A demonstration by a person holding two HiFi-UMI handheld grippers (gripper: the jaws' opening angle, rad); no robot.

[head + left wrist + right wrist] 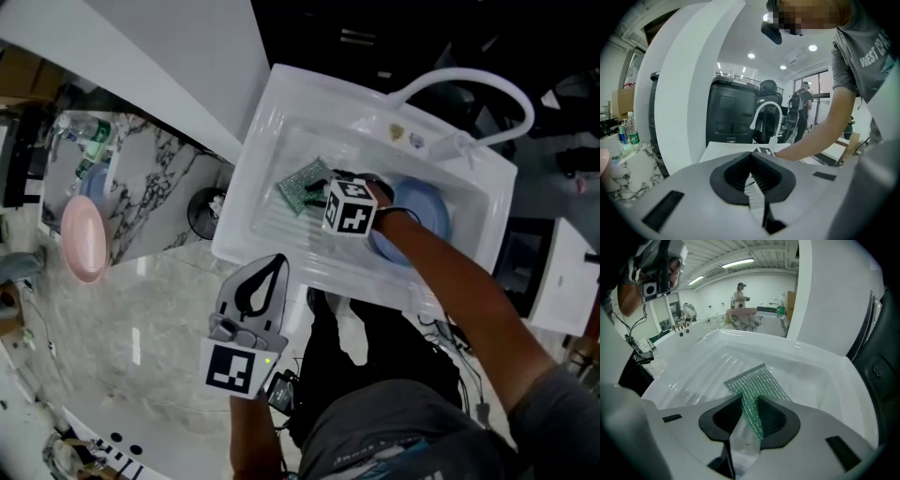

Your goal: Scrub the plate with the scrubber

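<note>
The right hand-held gripper is clamped on a green mesh scrubber, a flat square of glittery woven net. One edge of it is pinched upright between the black ribbed pads, and the rest fans out forward and down toward the ribbed floor of the white plastic sink. In the head view this hand-held gripper reaches into the sink's middle with the scrubber at its tip. The round pale blue plate lies just beside it in the sink, under the forearm and apart from the scrubber. The sink walls rise on all sides. A white curved faucet arches over the far rim. The left hand-held gripper hangs outside the near rim over the marbled table, its jaws together on nothing.
</note>
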